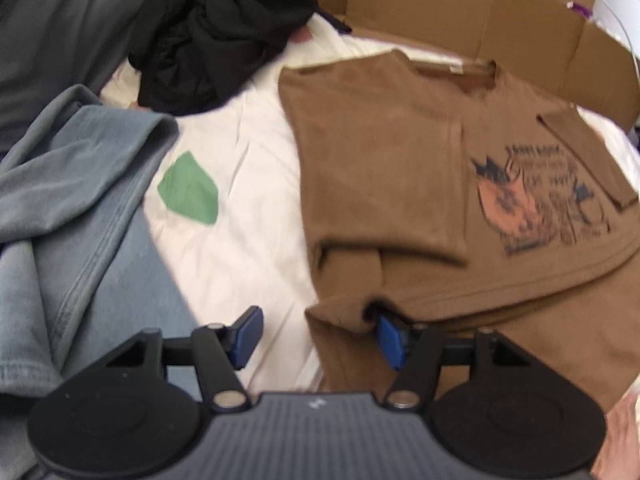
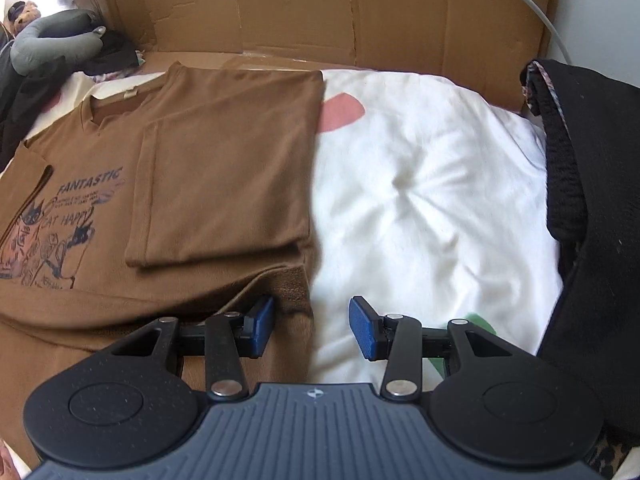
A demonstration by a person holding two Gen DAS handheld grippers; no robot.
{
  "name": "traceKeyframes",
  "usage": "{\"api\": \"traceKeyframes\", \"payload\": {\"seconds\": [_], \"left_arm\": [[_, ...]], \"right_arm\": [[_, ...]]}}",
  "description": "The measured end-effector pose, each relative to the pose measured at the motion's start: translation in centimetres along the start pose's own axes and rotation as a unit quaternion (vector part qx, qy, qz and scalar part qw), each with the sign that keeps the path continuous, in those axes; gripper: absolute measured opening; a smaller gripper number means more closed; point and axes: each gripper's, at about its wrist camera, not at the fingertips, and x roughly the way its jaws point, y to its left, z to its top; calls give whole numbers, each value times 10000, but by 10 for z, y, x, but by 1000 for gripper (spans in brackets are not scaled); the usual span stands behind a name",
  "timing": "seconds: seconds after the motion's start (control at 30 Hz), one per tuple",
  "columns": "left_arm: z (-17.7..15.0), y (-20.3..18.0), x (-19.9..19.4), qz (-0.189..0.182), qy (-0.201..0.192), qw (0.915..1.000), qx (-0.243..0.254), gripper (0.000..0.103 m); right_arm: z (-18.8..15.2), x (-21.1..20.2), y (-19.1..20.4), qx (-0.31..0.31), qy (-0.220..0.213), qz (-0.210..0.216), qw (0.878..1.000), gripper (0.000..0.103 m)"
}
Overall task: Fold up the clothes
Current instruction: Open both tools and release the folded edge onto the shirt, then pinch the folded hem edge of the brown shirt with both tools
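The brown T-shirt point(image 1: 384, 184) lies flat on the white bedding point(image 1: 248, 152) in front of both our grippers, its two sides already folded inward over the printed front, its neck towards the cardboard point(image 1: 420, 4) at the far edge. Starting at the left of the left wrist view, we see a blue-grey garment point(image 1: 72, 200) heaped beside us, a black garment point(image 1: 216, 40) crumpled further back, and a green patch point(image 1: 188, 188) printed on the bedding between them and the shirt. Our left gripper point(image 1: 320, 336) stands with its jaws apart over the shirt's near left corner: the left pad hangs over bare bedding, clear of the cloth, while the right pad pokes into a fold of the hem, so the corner sits between the pads without being pinched.

In the right wrist view the shirt point(image 2: 224, 168) fills the left half, the cat print and the word FANTASTIC showing beside the folded-over panel. Our right gripper point(image 2: 311, 328) is likewise parted over the near right corner: its left pad rests against the hem edge, its right pad over white bedding point(image 2: 432, 184), and nothing is clamped. A pink patch point(image 2: 344, 114) shows by the shirt's far right edge, and a black garment point(image 2: 600, 240) rises at the far right
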Motion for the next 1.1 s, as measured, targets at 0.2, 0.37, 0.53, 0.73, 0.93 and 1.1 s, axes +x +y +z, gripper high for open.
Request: {"api": "traceKeyframes", "payload": {"seconds": [0.2,0.37,0.53,0.73,0.93,1.1], "left_arm": [[15,12,3,-67,-211,9989,-412,59],[16,15,1,-194,-146,9989,-393,58],[7,14,2,-276,-48,9993,-259,58],[4,17,16,-304,6,9987,-414,57],[7,21,18,-320,-127,9978,-558,13],[7,21,6,-237,-345,9971,-635,5]], "right_arm": [[9,0,-7,246,-128,24,9996,43],[13,-7,-12,429,-255,75,9987,43],[12,-8,-14,539,-272,154,9981,43],[10,-1,-4,267,-89,303,9991,43],[9,6,0,193,-49,124,9997,10],[10,-9,5,205,-330,-58,9992,2]]}}
